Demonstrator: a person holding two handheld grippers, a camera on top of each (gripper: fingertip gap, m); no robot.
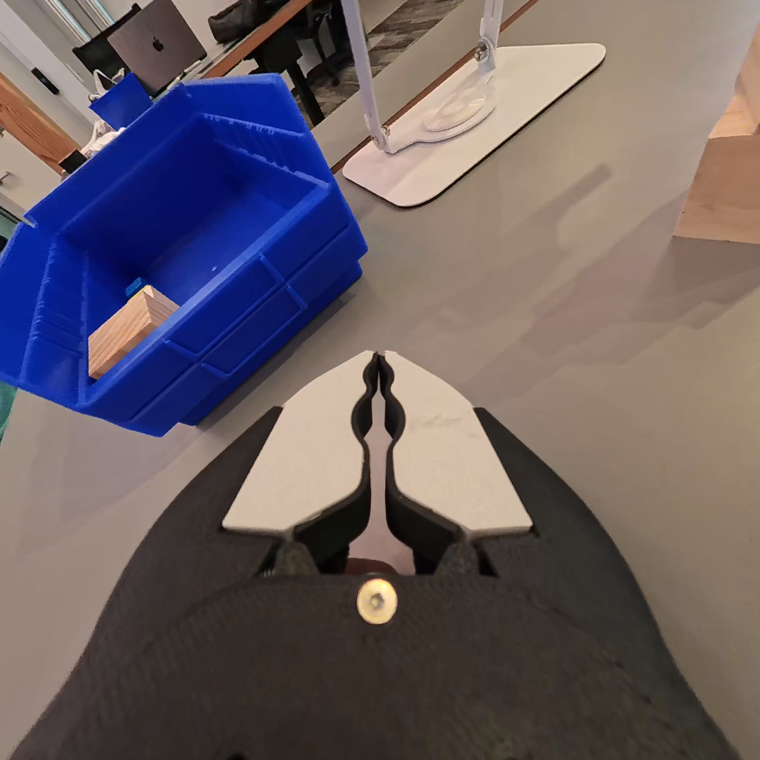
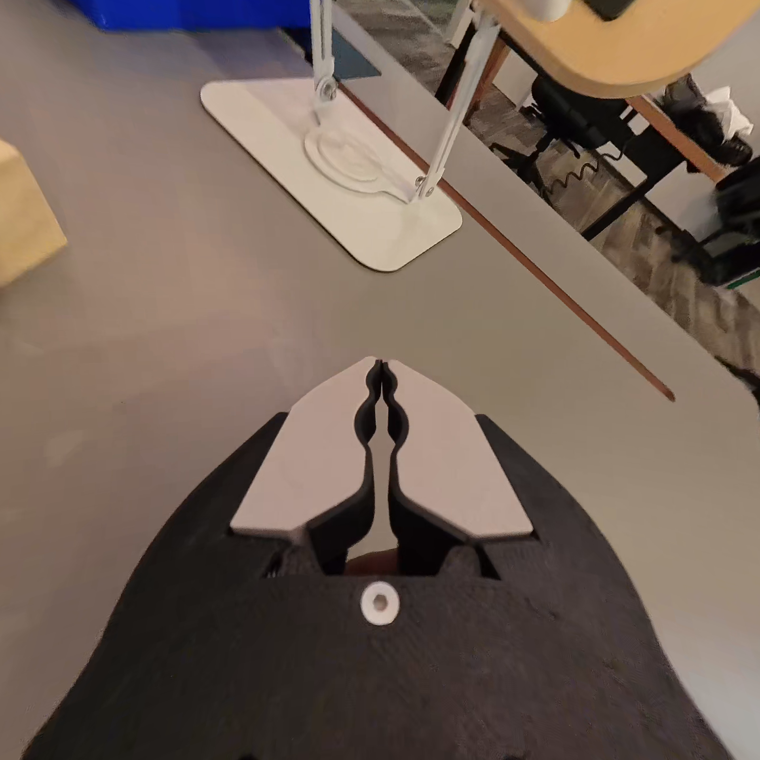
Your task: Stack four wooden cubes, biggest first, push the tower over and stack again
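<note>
While one wooden cube (image 1: 131,333) lies in the near corner of the blue bin (image 1: 263,230), a larger stack of cubes (image 1: 724,172) stands at the right edge of the left wrist view, the upper one set on a bigger lower one. From the right wrist view, a pale cube (image 2: 24,222) sits at the far left. Both the left tongs (image 1: 377,354) and the right tongs (image 2: 380,362) are closed with tips touching, holding nothing, above the grey surface (image 1: 534,370). A white lamp base (image 1: 473,123) rests beyond, near the surface's far edge.
</note>
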